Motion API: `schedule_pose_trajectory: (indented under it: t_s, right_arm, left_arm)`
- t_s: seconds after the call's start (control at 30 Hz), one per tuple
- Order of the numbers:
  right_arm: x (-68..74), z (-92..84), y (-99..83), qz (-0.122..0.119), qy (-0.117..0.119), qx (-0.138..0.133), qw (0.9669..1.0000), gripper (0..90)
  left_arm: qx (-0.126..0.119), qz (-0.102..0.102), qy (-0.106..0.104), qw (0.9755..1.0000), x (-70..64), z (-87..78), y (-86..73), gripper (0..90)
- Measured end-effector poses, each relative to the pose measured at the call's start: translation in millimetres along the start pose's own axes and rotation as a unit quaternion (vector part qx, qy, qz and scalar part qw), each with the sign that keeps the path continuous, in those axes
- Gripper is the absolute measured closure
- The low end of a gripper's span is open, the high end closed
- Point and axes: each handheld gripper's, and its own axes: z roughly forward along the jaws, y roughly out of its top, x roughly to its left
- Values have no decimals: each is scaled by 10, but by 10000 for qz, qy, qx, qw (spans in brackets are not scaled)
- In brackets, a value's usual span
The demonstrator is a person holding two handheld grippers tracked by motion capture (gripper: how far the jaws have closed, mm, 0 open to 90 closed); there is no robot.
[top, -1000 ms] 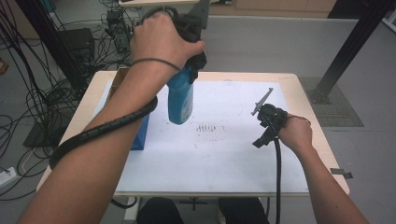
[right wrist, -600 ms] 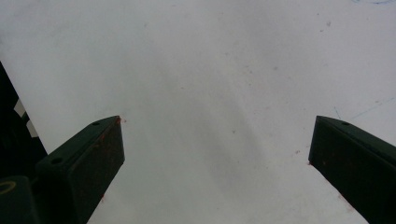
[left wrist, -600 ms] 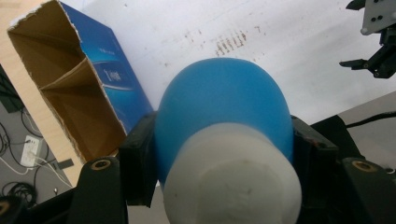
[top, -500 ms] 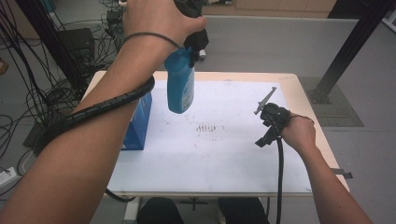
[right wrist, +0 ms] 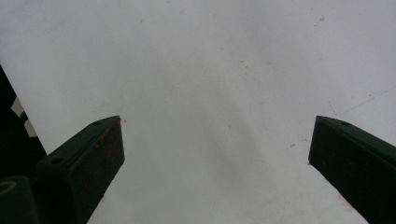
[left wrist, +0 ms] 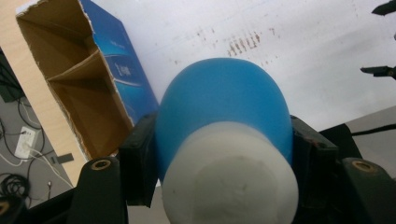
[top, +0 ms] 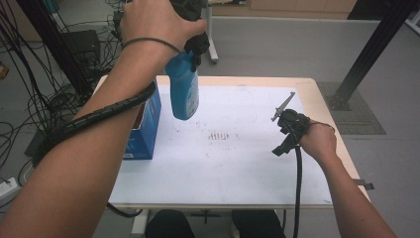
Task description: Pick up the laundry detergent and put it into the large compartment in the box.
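A blue bottle [top: 183, 91] with a white cap hangs neck up in the air above the table, beside an open blue carton [top: 146, 124]. My left gripper [top: 192, 49] is shut on the bottle just under the cap. In the left gripper view the bottle [left wrist: 224, 102] sits between the two black pads [left wrist: 140, 163], and the left gripper [left wrist: 219, 158] looks down on the carton's [left wrist: 93, 93] open brown inside. My right gripper [top: 278, 128] rests at the table's right side, open and holding nothing. In its own view the right gripper [right wrist: 215, 149] faces bare white paper.
A white paper sheet [top: 237, 168] covers most of the tabletop, with a patch of small reddish marks [top: 218, 135] at its middle. Cables and dark equipment [top: 59, 64] crowd the floor at the left. A black post [top: 366, 54] stands at the far right.
My left hand has lifted the bottle a little higher and slightly leftward, toward the carton. The right hand and its gripper have stayed where they were.
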Motion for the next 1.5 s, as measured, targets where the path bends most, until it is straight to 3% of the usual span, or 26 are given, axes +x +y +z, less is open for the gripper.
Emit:
schedule_pose_trajectory:
  t_s: [0.2, 0.47, 0.83, 1.2, 1.5]
  right_arm:
    - [-3, 10, -17, 5, 7, -3, 10000, 35]
    - [-3, 19, -45, 38, 2, -17, 10000, 35]
    - [-7, 49, -56, 63, 29, -42, 10000, 35]
    - [-20, 56, -80, 99, 22, -64, 9999, 35]
    - [-31, 60, -100, 139, 20, -30, 9999, 35]
  left_arm:
    - [-45, -366, 17, 9993, 214, 55, -31, 375]
    - [-25, -689, 186, 9974, 472, 54, -70, 375]
    - [-59, -1105, 161, 9937, 922, 136, -155, 376]
    - [-113, -1321, 160, 9910, 1272, 157, -223, 377]
    - [-123, -1346, 269, 9905, 1391, 231, -242, 377]
